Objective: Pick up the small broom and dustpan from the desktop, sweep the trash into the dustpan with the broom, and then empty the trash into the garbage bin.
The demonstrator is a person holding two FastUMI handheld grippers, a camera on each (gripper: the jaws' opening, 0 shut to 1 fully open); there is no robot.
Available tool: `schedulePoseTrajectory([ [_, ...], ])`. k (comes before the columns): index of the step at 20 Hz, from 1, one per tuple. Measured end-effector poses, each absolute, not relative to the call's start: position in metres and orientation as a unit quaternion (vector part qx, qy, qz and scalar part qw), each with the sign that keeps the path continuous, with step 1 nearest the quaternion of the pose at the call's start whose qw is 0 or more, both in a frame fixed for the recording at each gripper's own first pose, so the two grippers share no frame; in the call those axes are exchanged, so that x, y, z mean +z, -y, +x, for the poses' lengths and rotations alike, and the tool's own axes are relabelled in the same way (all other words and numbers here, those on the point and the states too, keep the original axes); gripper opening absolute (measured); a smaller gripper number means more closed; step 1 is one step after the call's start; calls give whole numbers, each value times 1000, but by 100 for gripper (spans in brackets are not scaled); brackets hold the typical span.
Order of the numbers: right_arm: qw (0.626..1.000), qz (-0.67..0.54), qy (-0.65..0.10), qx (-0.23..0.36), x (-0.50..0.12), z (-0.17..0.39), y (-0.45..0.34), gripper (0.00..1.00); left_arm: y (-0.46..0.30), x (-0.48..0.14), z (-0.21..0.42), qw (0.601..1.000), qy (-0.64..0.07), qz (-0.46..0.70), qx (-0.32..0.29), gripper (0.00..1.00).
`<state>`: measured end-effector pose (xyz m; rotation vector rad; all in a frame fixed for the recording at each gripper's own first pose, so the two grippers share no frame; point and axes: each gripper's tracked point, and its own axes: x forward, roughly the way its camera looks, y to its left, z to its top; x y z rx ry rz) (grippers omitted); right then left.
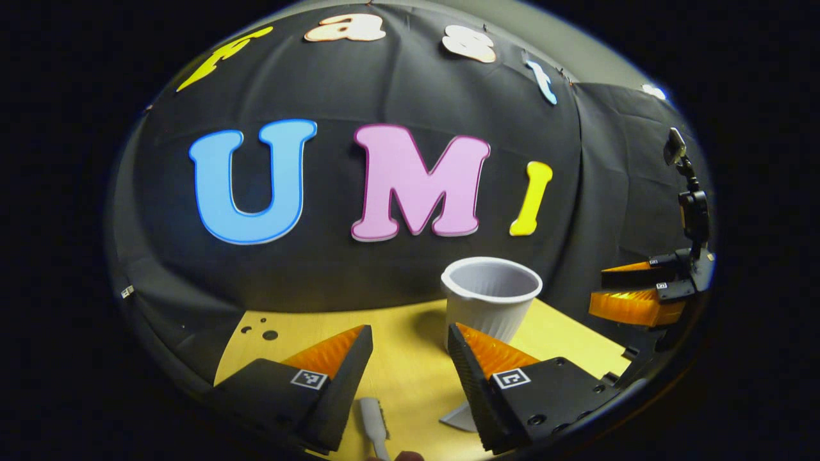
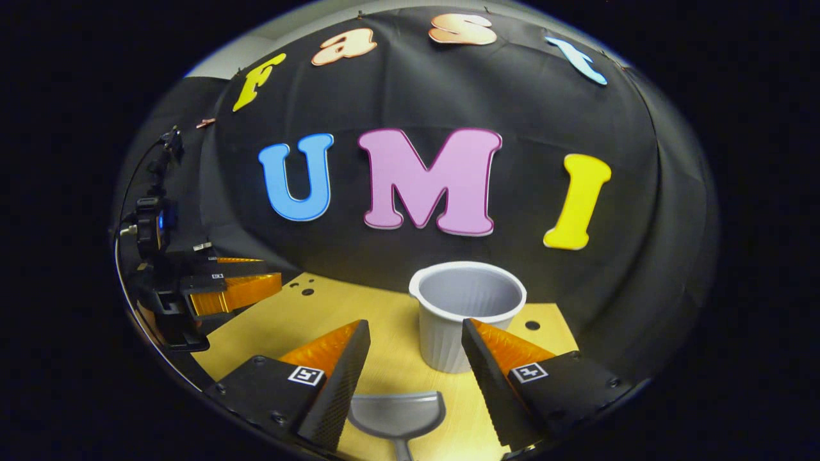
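Your left gripper (image 1: pixel 410 358) hangs wide open above the broom (image 1: pixel 375 426) on the worktop (image 1: pixel 403 378). Your right gripper (image 2: pixel 416 358) is spread wide above the dustpan (image 2: pixel 397 415). The garbage bin (image 2: pixel 466 307) stands near the back edge.

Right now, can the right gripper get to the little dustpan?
Probably yes. The dustpan lies on the table just below the open right gripper, nothing between them. The white cup stands farther back.
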<state>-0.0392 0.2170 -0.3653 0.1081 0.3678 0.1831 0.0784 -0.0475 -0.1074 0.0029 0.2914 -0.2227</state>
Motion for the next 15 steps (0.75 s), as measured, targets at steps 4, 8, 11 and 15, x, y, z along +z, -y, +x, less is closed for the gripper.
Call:
schedulePoseTrajectory([
  [4, 986, 41, -139, 85, -329, -29, -216, 90, 50, -68, 86, 989, -94, 7, -117, 78],
  [8, 989, 26, -126, 77, -330, -30, -212, 94, 49, -61, 83, 990, -76, 8, -114, 78],
  [11, 989, 30, -121, 77, -323, -27, -218, 94, 50, -65, 82, 989, -87, 0, -116, 78],
  [15, 990, 32, -117, 75, -317, -32, -225, 95, 46, -68, 77, 988, -98, -1, -119, 78],
])
